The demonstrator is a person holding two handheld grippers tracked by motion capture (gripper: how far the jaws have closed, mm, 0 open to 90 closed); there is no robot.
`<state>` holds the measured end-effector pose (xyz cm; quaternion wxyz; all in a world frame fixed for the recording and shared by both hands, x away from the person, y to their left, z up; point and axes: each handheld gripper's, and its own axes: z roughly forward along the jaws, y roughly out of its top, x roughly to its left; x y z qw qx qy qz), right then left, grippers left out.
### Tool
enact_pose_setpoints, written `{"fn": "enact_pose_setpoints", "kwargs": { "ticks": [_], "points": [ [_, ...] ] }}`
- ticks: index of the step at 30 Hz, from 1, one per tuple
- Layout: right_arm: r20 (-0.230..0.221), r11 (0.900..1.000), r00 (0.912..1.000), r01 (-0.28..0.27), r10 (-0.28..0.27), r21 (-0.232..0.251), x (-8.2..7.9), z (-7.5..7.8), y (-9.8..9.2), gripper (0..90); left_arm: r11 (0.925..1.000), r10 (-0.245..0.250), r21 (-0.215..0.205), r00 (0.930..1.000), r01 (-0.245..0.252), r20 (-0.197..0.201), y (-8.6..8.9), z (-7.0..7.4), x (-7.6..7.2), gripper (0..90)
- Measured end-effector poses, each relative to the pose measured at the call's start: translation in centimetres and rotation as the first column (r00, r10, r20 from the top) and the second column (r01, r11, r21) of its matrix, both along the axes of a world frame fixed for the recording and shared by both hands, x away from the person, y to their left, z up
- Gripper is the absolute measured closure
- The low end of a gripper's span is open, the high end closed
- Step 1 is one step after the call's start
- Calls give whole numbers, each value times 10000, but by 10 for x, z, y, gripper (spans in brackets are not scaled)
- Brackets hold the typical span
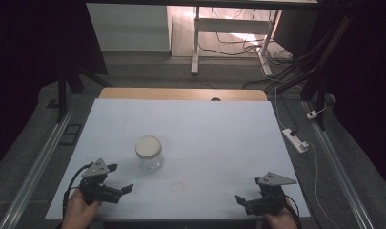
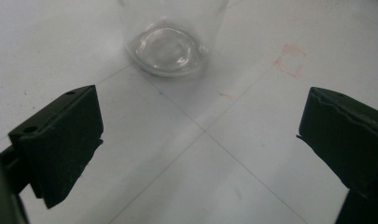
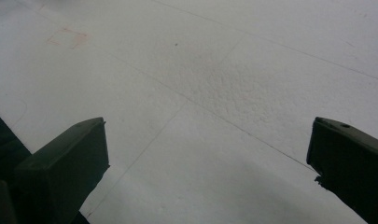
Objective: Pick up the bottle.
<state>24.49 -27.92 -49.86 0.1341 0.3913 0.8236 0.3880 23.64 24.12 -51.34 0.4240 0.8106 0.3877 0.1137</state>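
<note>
A clear glass jar with a pale round lid stands upright left of the table's middle. My left gripper lies near the front left edge, open, with its jaws pointing right toward the jar and a short gap between them. In the left gripper view the jar's glass base sits ahead of the spread jaws, with nothing held. My right gripper rests at the front right, open, jaws pointing left. The right gripper view looks over the bare white tabletop between wide-apart jaws.
The white table has a wooden strip along its far edge. Faint red square marks lie on the surface right of the jar. A power strip and cables sit on the floor to the right, with desk legs behind.
</note>
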Motion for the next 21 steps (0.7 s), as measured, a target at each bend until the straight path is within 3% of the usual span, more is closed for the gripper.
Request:
{"fn": "enact_pose_setpoints", "kwargs": {
  "ticks": [7, 16, 21],
  "points": [
    [-47, 10000, 10000, -12, 12, -69, 0, 0, 1, 0, 10000, -13, 76, 10000, 13, -51, -8, 1, 14, 0],
    [-62, 10000, 10000, -15, 14, -58, 0, 0, 1, 0, 9979, -135, 630, 9999, 132, 49, -21, 2, 32, 0],
    [-68, 10000, 10000, -22, 21, -70, 0, 0, 1, 0, 9987, -132, 502, 9999, 130, 47, -25, 3, 43, 0]
  ]
}}
